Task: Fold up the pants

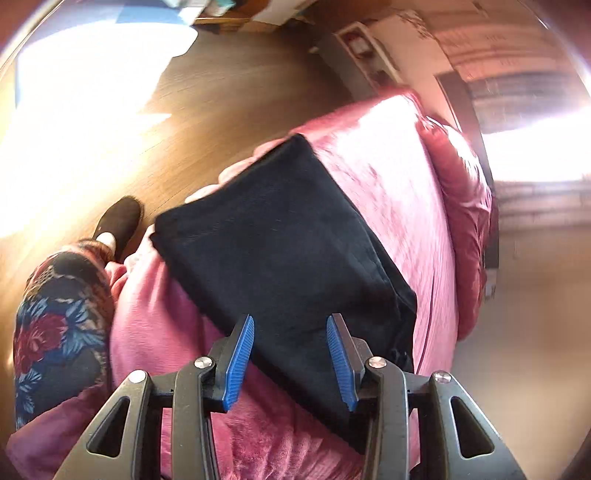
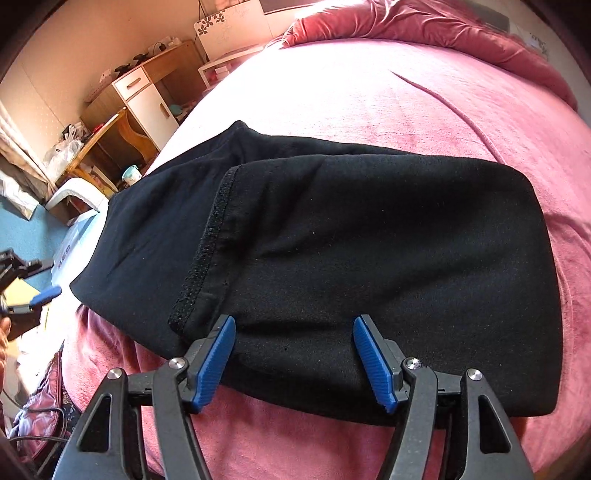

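Black pants (image 2: pixel 369 258) lie folded in layers on a pink bed cover (image 2: pixel 369 92), the top layer's rough hem (image 2: pixel 207 251) running across the lower layer. My right gripper (image 2: pixel 294 321) hovers open over the near edge of the fold, nothing pinched between its blue pads. In the left wrist view the same pants (image 1: pixel 280 251) lie near the bed's edge, and my left gripper (image 1: pixel 290 321) stands open above their near end with nothing in it. A blue fingertip (image 2: pixel 46 293) of the left gripper shows at the far left of the right wrist view, off the bed.
A person's leg in floral trousers (image 1: pixel 55 332) and a black slipper (image 1: pixel 118 221) stand on the wooden floor (image 1: pixel 203 92) beside the bed. A bunched red duvet (image 2: pixel 424 26) lies at the head. A wooden desk (image 2: pixel 147 92) and a white stool (image 2: pixel 74 192) stand beyond.
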`<move>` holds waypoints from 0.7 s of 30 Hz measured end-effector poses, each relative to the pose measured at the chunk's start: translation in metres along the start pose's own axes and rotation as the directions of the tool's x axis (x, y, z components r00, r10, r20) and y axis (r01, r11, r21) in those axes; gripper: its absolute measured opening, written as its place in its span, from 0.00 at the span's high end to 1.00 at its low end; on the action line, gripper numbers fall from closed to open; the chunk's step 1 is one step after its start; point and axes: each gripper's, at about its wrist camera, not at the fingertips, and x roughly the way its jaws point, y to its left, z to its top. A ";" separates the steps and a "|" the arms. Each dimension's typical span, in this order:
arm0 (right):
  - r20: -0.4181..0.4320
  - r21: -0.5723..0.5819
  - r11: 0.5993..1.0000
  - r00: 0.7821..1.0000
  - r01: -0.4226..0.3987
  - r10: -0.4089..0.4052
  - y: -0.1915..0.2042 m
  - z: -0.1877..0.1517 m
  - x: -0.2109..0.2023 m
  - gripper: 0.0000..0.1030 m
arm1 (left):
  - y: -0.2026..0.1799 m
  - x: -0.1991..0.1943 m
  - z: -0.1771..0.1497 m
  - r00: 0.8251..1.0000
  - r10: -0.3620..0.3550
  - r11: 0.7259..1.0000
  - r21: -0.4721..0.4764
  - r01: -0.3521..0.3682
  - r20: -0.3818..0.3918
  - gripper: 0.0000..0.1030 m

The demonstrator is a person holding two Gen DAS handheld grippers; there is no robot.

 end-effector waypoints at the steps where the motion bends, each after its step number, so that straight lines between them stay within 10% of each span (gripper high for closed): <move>1: 0.001 0.002 1.000 1.000 -0.002 0.002 -0.001 0.000 0.001 0.34 | 0.010 -0.001 0.003 1.000 -0.002 0.999 -0.040 0.002 0.001 0.60; 12: -0.001 0.024 1.000 1.000 -0.006 0.006 -0.005 0.001 -0.002 0.34 | 0.054 0.034 0.016 0.998 0.067 0.983 -0.170 -0.066 0.001 0.61; 21: -0.005 0.021 1.000 1.000 0.004 -0.004 -0.002 0.003 0.002 0.34 | 0.048 0.041 0.022 0.992 0.105 0.992 -0.078 -0.099 0.068 0.73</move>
